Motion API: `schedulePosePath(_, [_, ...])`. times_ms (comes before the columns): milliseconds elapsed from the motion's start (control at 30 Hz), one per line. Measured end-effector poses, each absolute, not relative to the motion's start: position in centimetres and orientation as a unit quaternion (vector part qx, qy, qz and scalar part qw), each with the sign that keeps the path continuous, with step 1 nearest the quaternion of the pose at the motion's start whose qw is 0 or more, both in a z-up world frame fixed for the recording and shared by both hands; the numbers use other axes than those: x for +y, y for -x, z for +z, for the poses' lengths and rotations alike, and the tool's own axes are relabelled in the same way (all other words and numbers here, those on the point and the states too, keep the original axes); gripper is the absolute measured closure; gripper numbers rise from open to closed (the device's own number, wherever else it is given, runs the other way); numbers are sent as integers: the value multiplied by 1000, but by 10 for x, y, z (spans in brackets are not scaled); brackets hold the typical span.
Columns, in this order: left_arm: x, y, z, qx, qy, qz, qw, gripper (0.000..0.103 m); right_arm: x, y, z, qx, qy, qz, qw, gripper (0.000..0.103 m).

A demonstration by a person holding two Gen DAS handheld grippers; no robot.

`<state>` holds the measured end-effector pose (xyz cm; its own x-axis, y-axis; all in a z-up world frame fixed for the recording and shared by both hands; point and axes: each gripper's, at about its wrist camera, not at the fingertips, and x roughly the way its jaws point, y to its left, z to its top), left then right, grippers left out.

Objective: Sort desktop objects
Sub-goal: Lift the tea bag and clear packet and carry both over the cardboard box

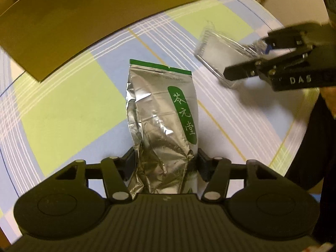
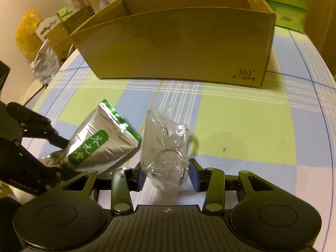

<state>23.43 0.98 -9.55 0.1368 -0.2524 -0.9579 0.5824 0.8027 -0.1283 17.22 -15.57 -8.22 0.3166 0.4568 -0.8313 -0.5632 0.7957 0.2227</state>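
The left gripper (image 1: 163, 163) is clamped on the bottom end of a silver foil tea bag (image 1: 161, 113) with a green label, which sits on the checked tablecloth (image 1: 63, 105). Just to its right, the right gripper (image 2: 167, 178) has a clear plastic bag of metal rings (image 2: 166, 147) between its blue pads, and I cannot tell if they squeeze it. An open cardboard box (image 2: 178, 48) stands at the far side of the table.

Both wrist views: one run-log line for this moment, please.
left hand-held gripper: shut on foil tea pouch | right hand-held gripper: around clear plastic bag, grip unclear | cardboard box: behind both
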Motion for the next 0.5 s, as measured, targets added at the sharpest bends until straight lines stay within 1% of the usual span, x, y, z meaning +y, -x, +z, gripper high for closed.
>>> schedulePosePath(167, [14, -232, -94, 593, -108, -259, 754, 49, -153, -166, -82, 469, 70, 310, 824, 63])
schedulePosePath(333, [18, -237, -95, 598, -73, -251, 758, 43, -149, -157, -85, 450, 86, 310, 833, 64])
schedulePosePath(400, [17, -236, -93, 597, -74, -250, 759, 40, -149, -156, -87, 448, 82, 308, 835, 73])
schedulePosePath(500, [14, -232, -91, 595, -85, -251, 758, 36, -151, -156, -89, 446, 76, 305, 838, 75])
